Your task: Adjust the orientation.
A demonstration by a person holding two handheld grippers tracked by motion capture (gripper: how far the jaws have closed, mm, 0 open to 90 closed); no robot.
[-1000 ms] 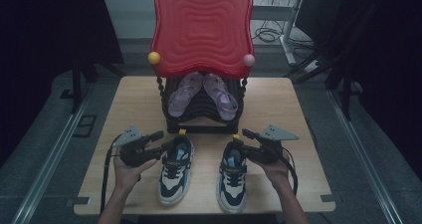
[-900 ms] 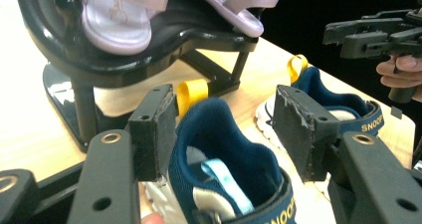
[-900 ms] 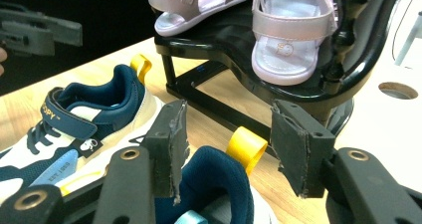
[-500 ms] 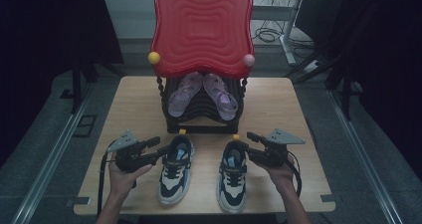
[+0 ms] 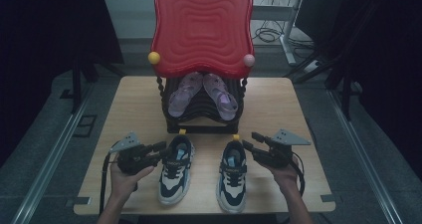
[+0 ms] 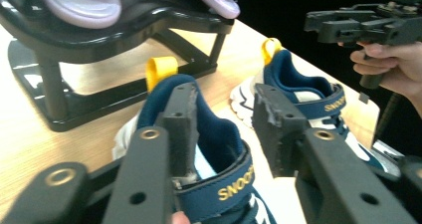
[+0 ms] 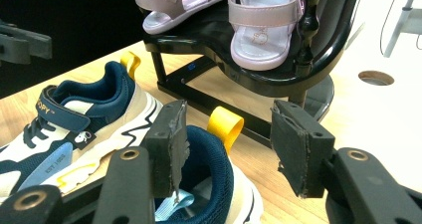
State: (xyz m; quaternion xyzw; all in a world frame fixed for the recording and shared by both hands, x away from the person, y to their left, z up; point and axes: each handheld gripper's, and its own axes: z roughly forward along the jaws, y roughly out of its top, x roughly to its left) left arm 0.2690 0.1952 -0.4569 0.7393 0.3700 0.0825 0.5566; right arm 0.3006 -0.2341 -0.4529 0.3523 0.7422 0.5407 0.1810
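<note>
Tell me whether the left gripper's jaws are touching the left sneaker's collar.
Touching. In the left gripper view, one pad sits inside the left sneaker's collar against its padding; the other jaw stands just outside. The left gripper has just been closing.

Two navy-and-cream sneakers [image 5: 175, 170] [image 5: 232, 175] on the table [image 5: 283, 109]; two lilac sandals [image 5: 182, 93] [image 5: 220, 94] on one black stand [image 5: 204, 115]. One red tray [image 5: 202, 27] — bearing two small balls, one yellow [image 5: 154, 57], one pink [image 5: 249, 60]; two grippers [image 5: 160, 148] [image 5: 249, 142].
</note>
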